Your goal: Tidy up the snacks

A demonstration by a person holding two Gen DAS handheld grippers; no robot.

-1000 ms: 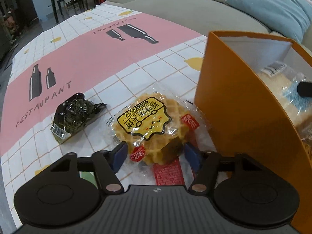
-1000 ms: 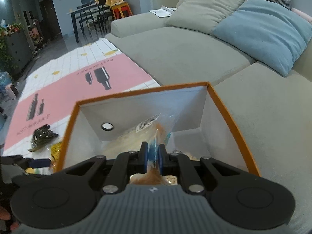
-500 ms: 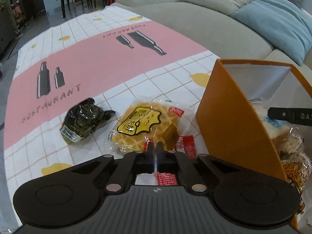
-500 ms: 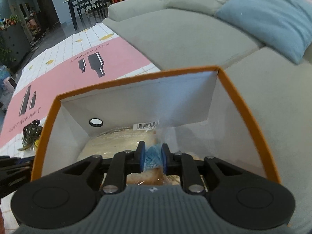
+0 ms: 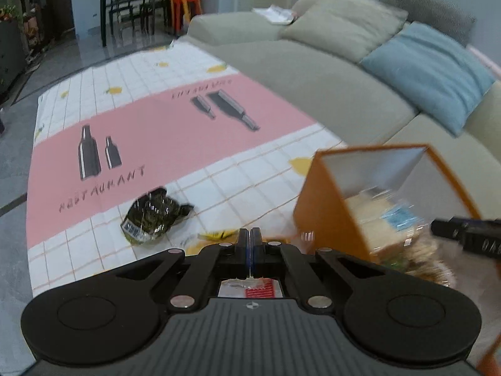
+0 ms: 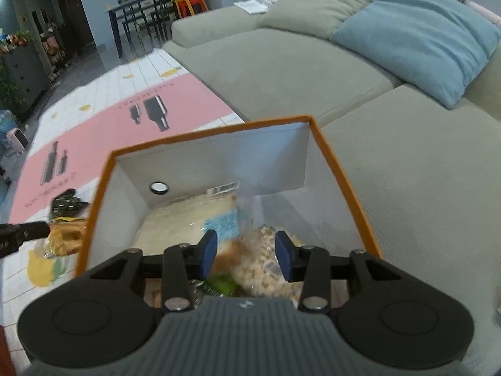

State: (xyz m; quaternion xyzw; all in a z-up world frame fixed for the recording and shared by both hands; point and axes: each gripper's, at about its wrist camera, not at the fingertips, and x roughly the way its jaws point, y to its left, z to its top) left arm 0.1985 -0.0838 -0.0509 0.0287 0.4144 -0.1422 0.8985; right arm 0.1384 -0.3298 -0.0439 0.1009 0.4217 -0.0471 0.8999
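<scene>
Two grippers work: left gripper point(image 5: 250, 235) pinches the clear-wrapped yellow waffle point(image 6: 64, 235) left of the orange cardboard box point(image 6: 341, 172); its thin wrapper could slip. Right gripper point(image 6: 245, 252) is opening, empty, over boxed snacks.

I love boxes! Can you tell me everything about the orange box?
The orange box is open-topped, looks like cardboard, orange outside and white inside, with a small round hole in one wall. It stands upright on the checked cloth beside the sofa. Bagged snacks fill its bottom. The right gripper hangs over it, jaws opening.
</scene>
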